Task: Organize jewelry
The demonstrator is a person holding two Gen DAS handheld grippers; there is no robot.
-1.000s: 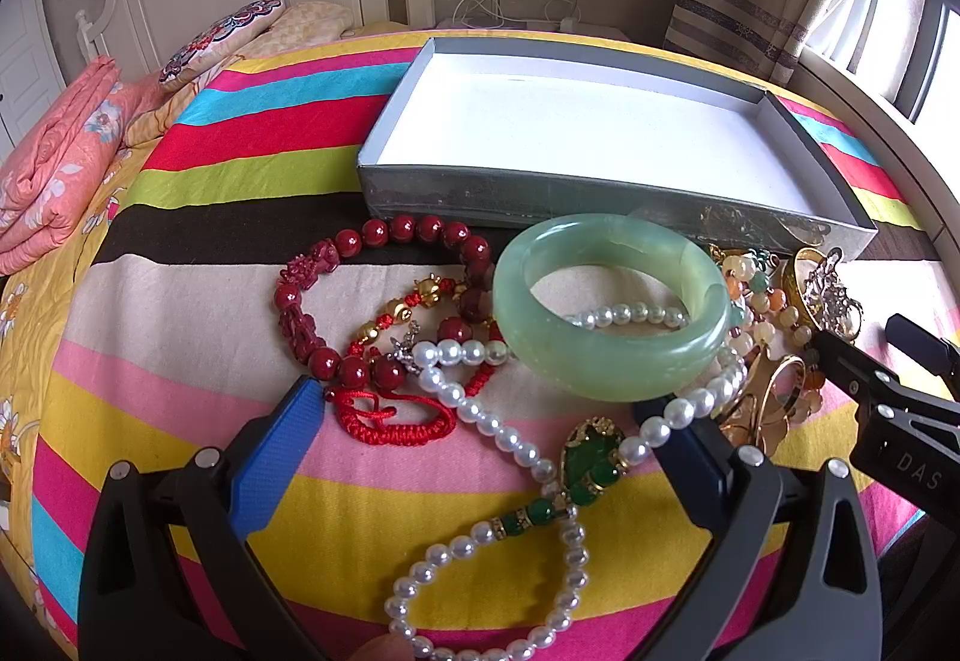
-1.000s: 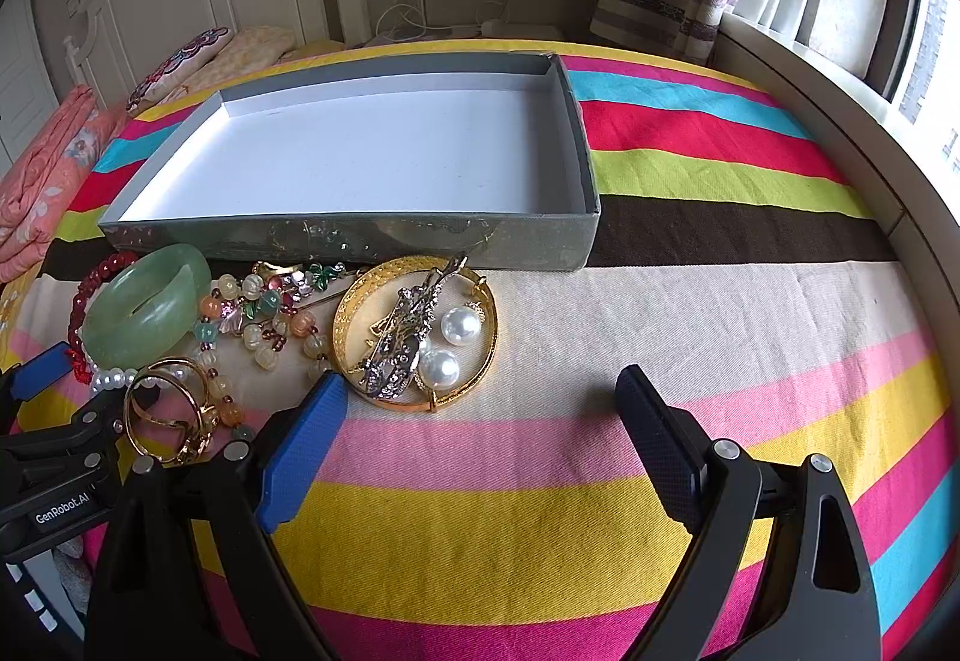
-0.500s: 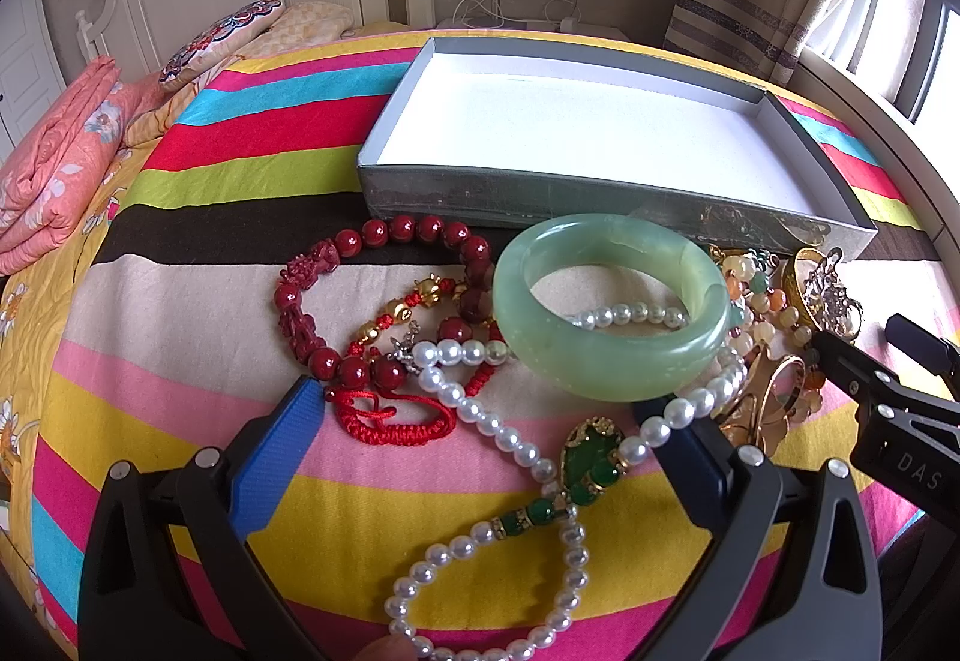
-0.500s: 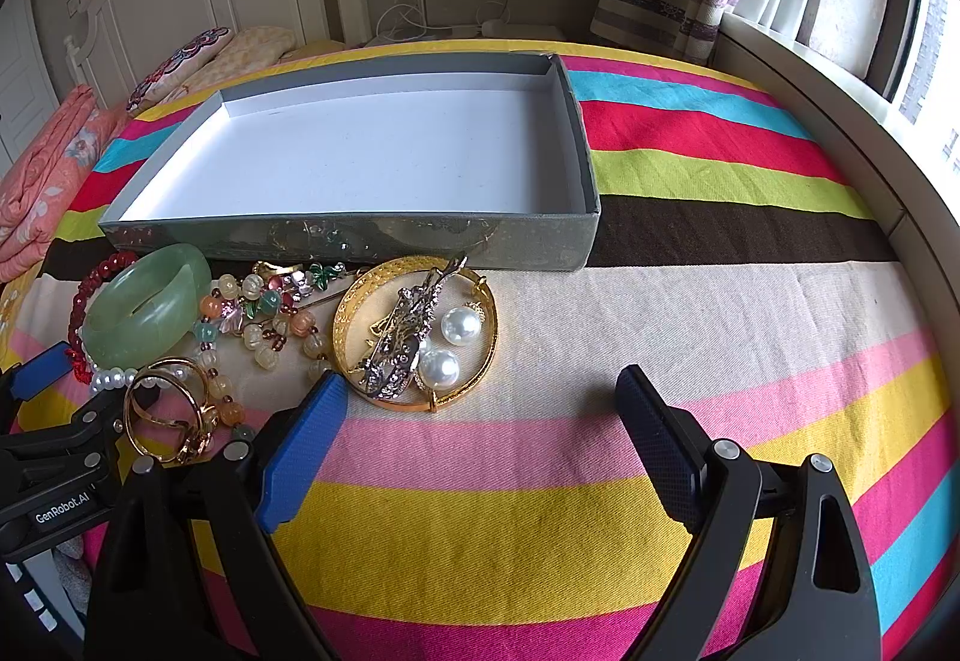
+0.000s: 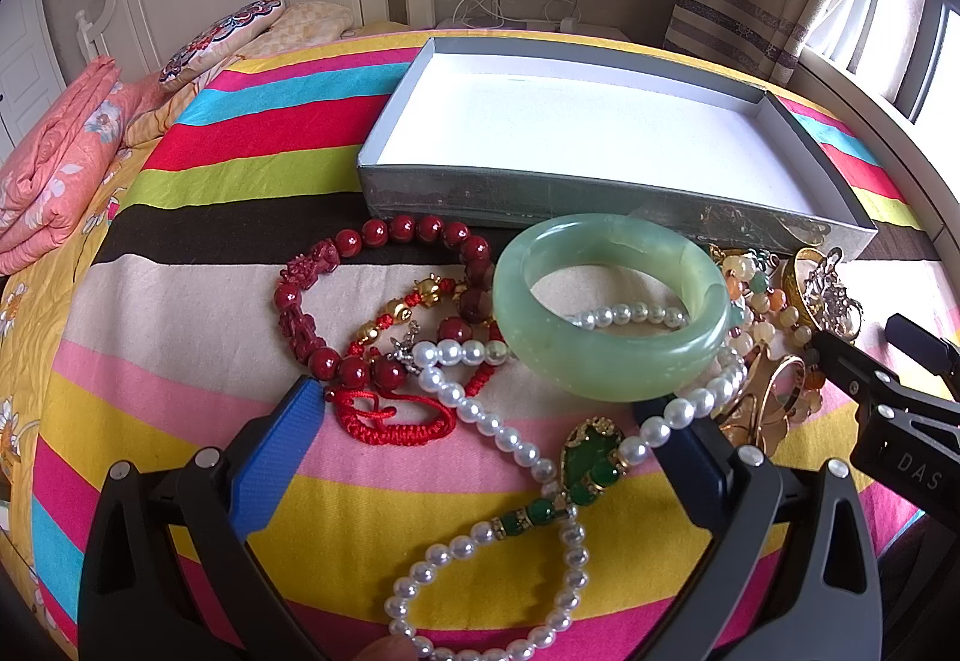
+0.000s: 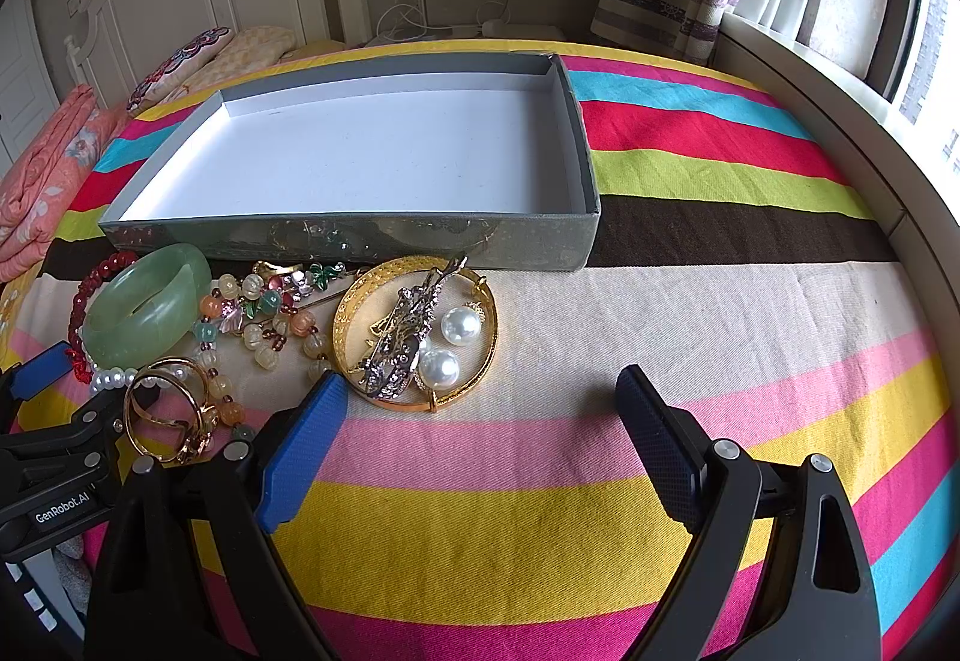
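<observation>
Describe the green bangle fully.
The green bangle is a thick, pale, translucent ring that looks like jade, smooth and glossy, unbroken where visible. It lies nearly flat on the striped cloth, just in front of the grey box. A pearl strand runs under and through it; red beads and pastel beads press against its sides. Neither hand-held gripper touches it.

The bedspread [image 6: 690,493] runs in pink, yellow, red, lime, blue, cream and brown stripes. The box [image 6: 360,235], centre frame, is mottled grey outside, white inside. Lower left, a pale green bangle [image 5: 609,313], dark red beads [image 5: 336,301], white pearls [image 5: 480,415]. A gold bangle [image 6: 414,331] sits mid-frame.
</observation>
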